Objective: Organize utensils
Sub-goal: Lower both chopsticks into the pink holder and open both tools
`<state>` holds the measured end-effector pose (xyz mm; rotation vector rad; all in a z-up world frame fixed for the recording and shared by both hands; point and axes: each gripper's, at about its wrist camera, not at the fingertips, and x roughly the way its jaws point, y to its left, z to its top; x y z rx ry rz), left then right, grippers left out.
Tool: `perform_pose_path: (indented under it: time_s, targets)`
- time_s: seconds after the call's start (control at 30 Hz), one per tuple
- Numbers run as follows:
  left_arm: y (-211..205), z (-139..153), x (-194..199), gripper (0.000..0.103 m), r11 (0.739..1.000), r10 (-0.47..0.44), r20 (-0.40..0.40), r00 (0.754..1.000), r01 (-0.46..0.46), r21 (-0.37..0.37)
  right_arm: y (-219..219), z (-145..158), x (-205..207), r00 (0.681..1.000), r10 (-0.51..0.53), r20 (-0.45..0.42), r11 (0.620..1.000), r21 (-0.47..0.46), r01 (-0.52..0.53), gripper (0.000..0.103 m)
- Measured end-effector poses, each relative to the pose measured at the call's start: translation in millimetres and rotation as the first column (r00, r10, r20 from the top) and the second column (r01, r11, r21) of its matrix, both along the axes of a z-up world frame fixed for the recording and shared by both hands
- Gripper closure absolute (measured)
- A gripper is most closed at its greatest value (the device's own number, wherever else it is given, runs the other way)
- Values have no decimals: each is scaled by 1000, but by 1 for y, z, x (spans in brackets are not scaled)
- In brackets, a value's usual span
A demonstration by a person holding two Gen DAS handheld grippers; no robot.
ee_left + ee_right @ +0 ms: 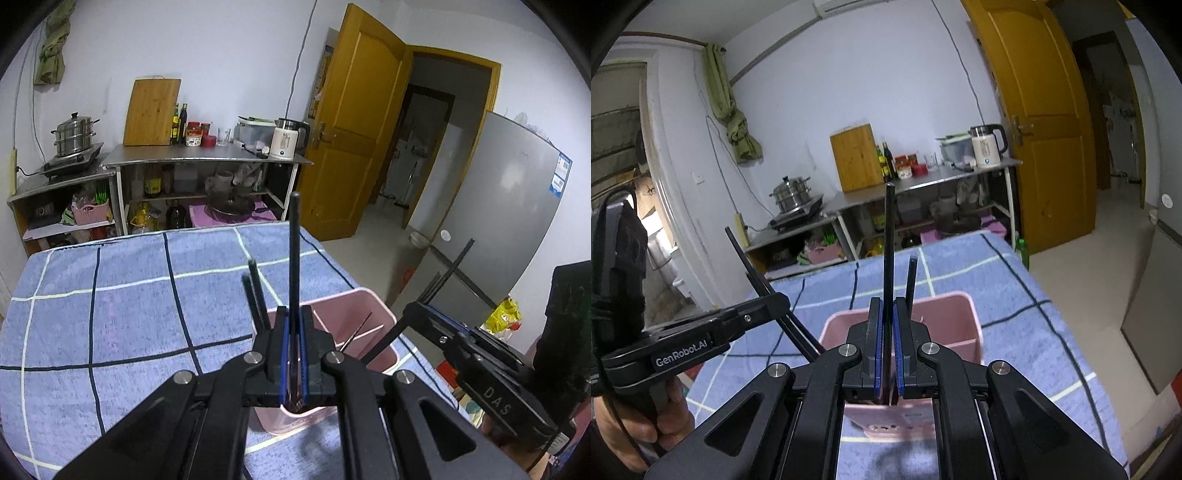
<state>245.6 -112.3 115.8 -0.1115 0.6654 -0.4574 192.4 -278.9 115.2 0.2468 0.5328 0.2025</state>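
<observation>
A pink plastic holder (354,325) (956,325) stands on the blue checked cloth, with black chopsticks (256,291) (911,280) standing in it. My left gripper (293,325) is shut on one black chopstick (294,251), held upright over the holder. My right gripper (887,325) is shut on another black chopstick (888,240), also upright over the holder. Each gripper shows from the side in the other's view, the right gripper (417,314) and the left gripper (775,301), with its chopstick slanting through it.
The blue checked cloth (129,314) (1034,295) covers the table. Behind stands a steel shelf (207,158) with a cutting board, bottles, kettle and steamer pot. A yellow door (354,129) and a grey fridge (517,206) stand at the right.
</observation>
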Motion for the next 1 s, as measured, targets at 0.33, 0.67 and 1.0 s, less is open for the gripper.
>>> perform_pose_path:
  time_s: [0.33,0.67,1.0]
  targets:
    - [-6,-19,-2,97,1000,-11,-34,999,12,29,3,-22,3,998,6,-63,1000,-11,-7,98]
    - [11,6,-22,81,1000,-8,41,999,8,-5,4,-4,-14,1000,-6,-28,999,-40,5,88]
    - [54,20,-55,81,998,58,95,994,-57,-16,8,12,-47,1000,-2,28,999,-39,3,87]
